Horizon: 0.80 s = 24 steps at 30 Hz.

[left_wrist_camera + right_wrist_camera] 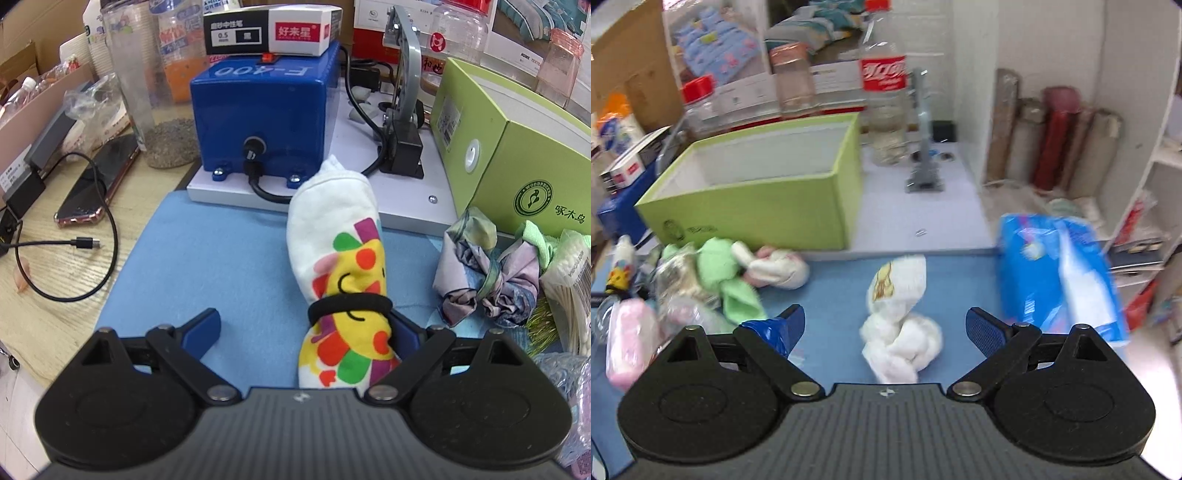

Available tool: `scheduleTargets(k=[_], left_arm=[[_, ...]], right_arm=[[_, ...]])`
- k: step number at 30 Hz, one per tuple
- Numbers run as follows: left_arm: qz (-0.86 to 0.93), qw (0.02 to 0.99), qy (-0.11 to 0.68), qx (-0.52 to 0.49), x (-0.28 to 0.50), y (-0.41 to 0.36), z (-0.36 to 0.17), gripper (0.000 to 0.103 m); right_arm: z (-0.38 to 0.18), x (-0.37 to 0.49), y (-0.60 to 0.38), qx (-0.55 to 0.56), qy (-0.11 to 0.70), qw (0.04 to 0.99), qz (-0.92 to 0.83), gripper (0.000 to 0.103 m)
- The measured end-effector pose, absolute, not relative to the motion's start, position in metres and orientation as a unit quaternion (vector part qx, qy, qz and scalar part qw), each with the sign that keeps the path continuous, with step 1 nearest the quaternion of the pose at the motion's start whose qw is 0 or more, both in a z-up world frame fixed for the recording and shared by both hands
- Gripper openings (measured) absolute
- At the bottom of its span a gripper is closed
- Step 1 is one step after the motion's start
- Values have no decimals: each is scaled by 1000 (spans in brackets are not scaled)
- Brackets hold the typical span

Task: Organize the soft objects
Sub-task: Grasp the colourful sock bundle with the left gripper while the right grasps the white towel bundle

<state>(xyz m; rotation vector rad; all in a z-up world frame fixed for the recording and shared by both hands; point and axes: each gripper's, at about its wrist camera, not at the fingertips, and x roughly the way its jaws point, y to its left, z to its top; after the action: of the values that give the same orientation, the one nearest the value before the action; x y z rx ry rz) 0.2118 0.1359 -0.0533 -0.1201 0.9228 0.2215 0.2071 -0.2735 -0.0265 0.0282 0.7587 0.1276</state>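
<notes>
In the left wrist view a rolled white cloth with a bright flower print [343,266] lies on the blue mat [207,258], bound by a black hair tie [351,304]. Its near end rests against the right finger of my left gripper [303,332]. That gripper is open, and a wide gap separates its left finger [201,328] from the roll. In the right wrist view a knotted white cloth with a yellow print [901,325] lies on the mat between the spread fingers of my right gripper [886,319]. The right gripper is open, and neither pad touches the cloth.
An open green box [757,206] stands behind the mat. A green cloth [727,273], a white and pink bundle [779,269] and a pink pack [628,343] are piled to the left, and a blue tissue pack [1060,280] lies to the right. A blue machine [266,110], a crumpled floral cloth [487,280] and a phone [99,181] border the mat.
</notes>
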Motion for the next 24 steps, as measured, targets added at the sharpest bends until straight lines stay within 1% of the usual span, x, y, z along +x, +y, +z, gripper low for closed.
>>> scheduleTargets(k=[4, 8, 12, 14, 18, 24], left_arm=[[105, 888, 443, -57, 212, 136, -54, 93], [101, 889, 443, -56, 212, 136, -54, 93], [102, 890, 441, -55, 214, 135, -54, 93], [102, 890, 441, -54, 214, 135, -54, 93], [97, 892, 438, -52, 214, 135, -54, 93], [96, 892, 438, -52, 213, 135, -54, 93]], right_arm=[[-55, 229, -272, 24, 383, 923, 39, 81], [-69, 241, -270, 30, 399, 915, 60, 81], [-71, 239, -272, 14, 391, 919, 57, 84], [-75, 242, -269, -19, 390, 920, 47, 85], [-75, 242, -274, -19, 382, 922, 52, 87], [-76, 234, -276, -18, 375, 926, 43, 87]])
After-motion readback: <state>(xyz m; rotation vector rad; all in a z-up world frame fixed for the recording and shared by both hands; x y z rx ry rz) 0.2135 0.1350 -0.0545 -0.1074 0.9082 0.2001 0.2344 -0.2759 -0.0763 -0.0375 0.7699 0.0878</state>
